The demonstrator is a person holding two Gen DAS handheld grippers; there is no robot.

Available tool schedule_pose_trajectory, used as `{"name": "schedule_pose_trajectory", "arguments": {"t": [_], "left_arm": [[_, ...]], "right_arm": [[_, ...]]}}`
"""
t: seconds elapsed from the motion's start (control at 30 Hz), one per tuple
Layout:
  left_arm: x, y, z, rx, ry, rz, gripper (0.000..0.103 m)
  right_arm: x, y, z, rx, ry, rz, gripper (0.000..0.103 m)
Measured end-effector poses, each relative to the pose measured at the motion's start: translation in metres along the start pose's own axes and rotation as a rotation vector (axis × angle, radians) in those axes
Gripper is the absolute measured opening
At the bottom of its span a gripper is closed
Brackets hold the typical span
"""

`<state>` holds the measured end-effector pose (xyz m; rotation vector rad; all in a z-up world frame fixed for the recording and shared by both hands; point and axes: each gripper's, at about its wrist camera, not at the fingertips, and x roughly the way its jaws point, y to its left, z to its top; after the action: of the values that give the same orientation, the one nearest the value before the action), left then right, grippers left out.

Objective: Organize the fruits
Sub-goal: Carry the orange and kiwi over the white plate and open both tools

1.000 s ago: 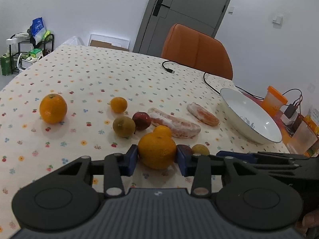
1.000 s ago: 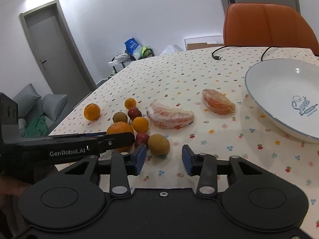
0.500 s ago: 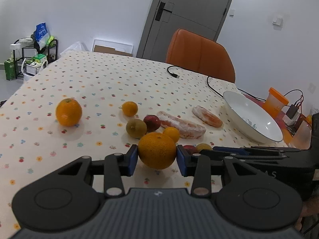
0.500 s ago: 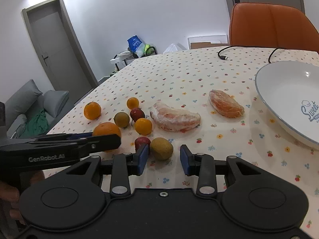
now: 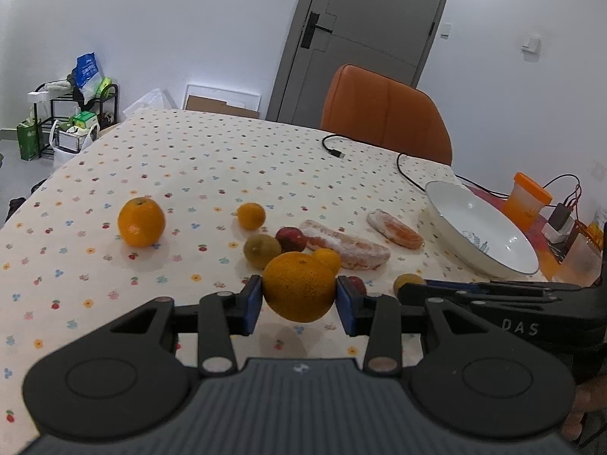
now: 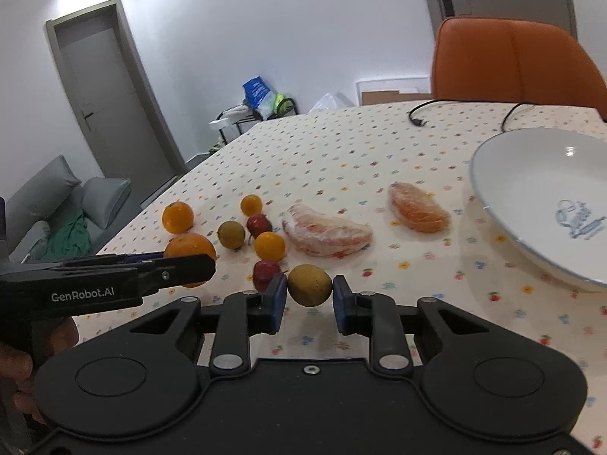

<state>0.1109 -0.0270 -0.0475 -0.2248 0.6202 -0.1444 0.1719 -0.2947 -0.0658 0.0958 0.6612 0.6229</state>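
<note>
Fruits are lying scattered on the flowered tablecloth [image 5: 159, 174], filling the middle of both views, with the white bowl [image 6: 531, 189] sitting empty at the right edge and well apart from them. Largest among them, the big orange [image 5: 299, 286] is being held between the pads of the left gripper [image 5: 299, 299], low centre of the left wrist view; a second ago it was sitting lower among the other pieces, and now a shadow is showing on the cloth beneath it, so it is being lifted clear. Two peeled citrus segments [image 6: 327, 235] are resting between the cluster and the bowl. Another orange [image 5: 141, 222] is lying alone at mid left. Smallest, the brownish round fruit [image 6: 309, 285] is now sitting between the pads of the right gripper [image 6: 308, 297], which has been closing in on it over the last second; the pads are looking just beside or touching its sides, and whether they are truly gripping I cannot tell. Judging by this, both hands are starting to carry fruit toward the bowl.
</note>
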Motion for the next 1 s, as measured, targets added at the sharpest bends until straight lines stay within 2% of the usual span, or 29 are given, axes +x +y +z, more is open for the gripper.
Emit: {"name": "schedule_pose_trajectory", "arguments": {"t": [0.63,1.0], "left_arm": [[0.012,-0.049,0.014,0.103,-0.011,-0.068,0.04],[0.026,-0.081,0.027,0.161,-0.011,-0.142,0.04]], "right_arm": [[-0.052,-0.036,0.003,0.046,-0.117,-0.123,0.024],[-0.078,-0.063,0.003,0.09,-0.2,-0.229,0.024]]}}
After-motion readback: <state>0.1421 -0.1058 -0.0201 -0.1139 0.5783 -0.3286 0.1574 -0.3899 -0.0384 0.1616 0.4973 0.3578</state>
